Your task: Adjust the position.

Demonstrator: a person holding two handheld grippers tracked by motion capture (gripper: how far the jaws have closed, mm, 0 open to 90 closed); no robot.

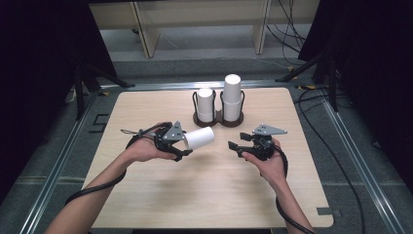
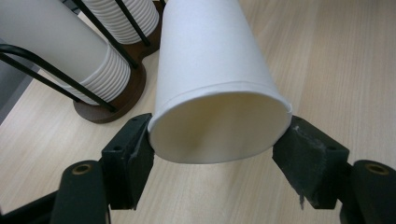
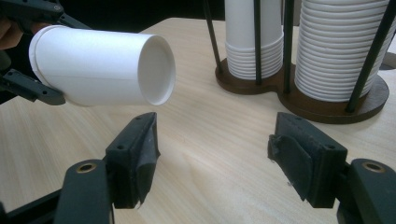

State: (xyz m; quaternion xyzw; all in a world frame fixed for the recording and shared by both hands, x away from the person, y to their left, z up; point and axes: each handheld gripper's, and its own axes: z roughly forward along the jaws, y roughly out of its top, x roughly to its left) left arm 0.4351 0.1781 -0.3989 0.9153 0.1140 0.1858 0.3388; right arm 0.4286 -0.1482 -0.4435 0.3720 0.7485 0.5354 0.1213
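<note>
High view: fixed overhead, person's side, facing forward and down over whole table [image 1: 146, 204]. Left gripper view: close behind own jaws, facing paper cup [image 2: 215, 84], cup rack [image 2: 116, 100] at 10 o'clock. Right gripper view: low over tabletop, cup at 10 o'clock, rack at 2 o'clock. All three share cup and rack.

Paper cup [image 1: 200, 138] in left gripper [image 1: 181, 145]

A light wooden table [image 1: 146, 107] stands on grey floor [image 1: 195, 58], black curtains [image 1: 34, 58] at both sides, pale shelving [image 1: 146, 19] behind, cables [image 1: 287, 29] trailing across.
</note>
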